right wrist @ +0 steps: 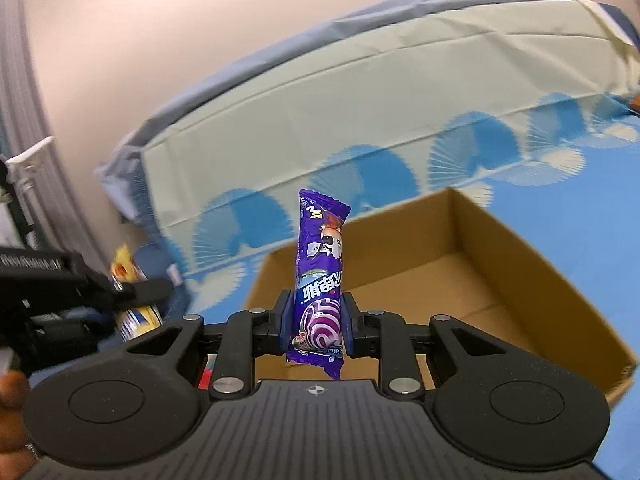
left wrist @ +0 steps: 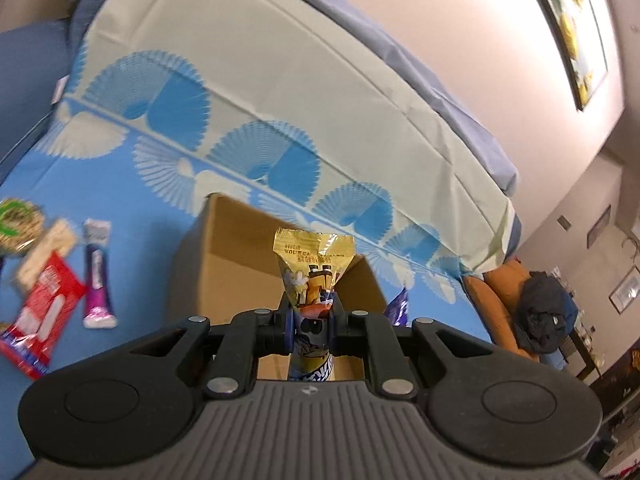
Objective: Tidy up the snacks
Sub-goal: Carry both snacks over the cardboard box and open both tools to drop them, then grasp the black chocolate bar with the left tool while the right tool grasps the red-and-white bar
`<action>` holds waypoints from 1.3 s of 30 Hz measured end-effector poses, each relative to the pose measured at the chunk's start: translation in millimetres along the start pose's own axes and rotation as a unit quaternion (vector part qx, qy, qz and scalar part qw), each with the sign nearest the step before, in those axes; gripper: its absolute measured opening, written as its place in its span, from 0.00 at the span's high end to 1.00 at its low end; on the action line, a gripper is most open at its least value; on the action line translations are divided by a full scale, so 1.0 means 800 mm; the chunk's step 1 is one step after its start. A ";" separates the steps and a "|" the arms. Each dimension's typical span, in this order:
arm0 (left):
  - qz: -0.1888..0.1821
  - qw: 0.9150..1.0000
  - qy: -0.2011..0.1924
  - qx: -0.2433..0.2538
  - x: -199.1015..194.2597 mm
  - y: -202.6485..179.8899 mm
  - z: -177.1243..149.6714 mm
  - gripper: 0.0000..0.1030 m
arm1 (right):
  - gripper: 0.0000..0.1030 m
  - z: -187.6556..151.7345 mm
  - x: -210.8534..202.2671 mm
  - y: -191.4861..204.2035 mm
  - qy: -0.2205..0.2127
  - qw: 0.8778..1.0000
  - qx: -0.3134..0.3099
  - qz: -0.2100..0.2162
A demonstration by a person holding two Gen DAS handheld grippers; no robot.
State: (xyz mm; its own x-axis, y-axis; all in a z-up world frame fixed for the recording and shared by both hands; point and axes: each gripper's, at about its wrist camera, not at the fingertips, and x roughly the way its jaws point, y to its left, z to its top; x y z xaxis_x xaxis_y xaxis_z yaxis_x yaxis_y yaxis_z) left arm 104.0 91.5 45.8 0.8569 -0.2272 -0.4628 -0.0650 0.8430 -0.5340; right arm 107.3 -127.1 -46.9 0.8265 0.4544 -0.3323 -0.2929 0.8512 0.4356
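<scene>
We have a snack in each claw: the left gripper (left wrist: 311,322) is pinched nearly shut on a yellow packet (left wrist: 314,276), and the right gripper (right wrist: 316,320) is nearly shut on a purple packet (right wrist: 320,280) that stands upright between its pads. Both hang over the open cardboard box (right wrist: 500,248), which sits on the blue patterned cloth (left wrist: 132,208) and looks bare inside as far as we can see. We judge these packets light and crinkly — thin foil wrappers that give under the pads and could slide if the squeeze slackens, with contents that may crumble under a hard one. We hold each low on its body, not by the flat crimped end, which seems the surer place. More snacks — a red packet (left wrist: 40,320), a purple tube (left wrist: 97,276) — lie on the cloth to the left of the box.
</scene>
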 end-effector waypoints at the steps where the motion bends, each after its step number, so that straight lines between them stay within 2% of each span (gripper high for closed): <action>1: -0.003 1.000 0.001 0.004 0.004 -0.006 0.000 0.84 | 0.75 0.000 -0.001 -0.004 -0.001 1.000 0.003 -0.005; 5: -0.012 1.000 0.011 0.011 0.015 -0.020 -0.001 0.82 | 0.73 -0.001 -0.001 -0.014 -0.004 1.000 0.009 -0.015; 8: -0.013 1.000 0.015 0.011 0.018 -0.024 -0.005 0.75 | 0.69 0.000 -0.002 -0.018 -0.003 1.000 0.011 -0.026; 13: -0.012 1.000 0.020 0.007 0.013 -0.017 -0.012 0.75 | 0.61 0.002 -0.003 -0.018 -0.002 1.000 0.011 -0.029; 21: -0.010 1.000 0.015 0.000 -0.012 0.004 -0.012 0.75 | 0.58 0.001 0.001 -0.012 0.003 0.999 0.001 -0.038; 25: 0.007 1.000 0.004 -0.008 -0.035 0.030 -0.012 0.75 | 0.52 -0.004 0.003 -0.008 0.010 0.999 -0.005 -0.046; 28: 0.014 1.000 -0.008 -0.012 -0.057 0.059 -0.013 0.75 | 0.51 -0.009 0.004 -0.004 0.015 0.999 -0.014 -0.050; 35: 0.053 0.998 -0.029 0.023 -0.108 0.138 -0.021 0.76 | 0.52 -0.022 0.003 0.015 0.023 0.997 -0.048 -0.054; 37: 0.061 0.997 -0.019 0.047 -0.118 0.161 -0.026 0.87 | 0.51 -0.027 0.002 0.022 0.026 0.996 -0.062 -0.051; 39: 0.067 0.995 0.000 0.073 -0.121 0.180 -0.033 0.89 | 0.52 -0.032 0.000 0.031 0.029 0.996 -0.074 -0.044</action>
State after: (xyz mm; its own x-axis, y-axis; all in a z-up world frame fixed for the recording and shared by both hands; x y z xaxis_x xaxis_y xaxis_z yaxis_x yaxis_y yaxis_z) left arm -1.9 221.7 -5.1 0.8457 -0.1088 -0.5225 -0.1025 0.9277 -0.3591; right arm 87.9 -99.3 -58.0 0.8244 0.3872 -0.4129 -0.2918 0.9157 0.2762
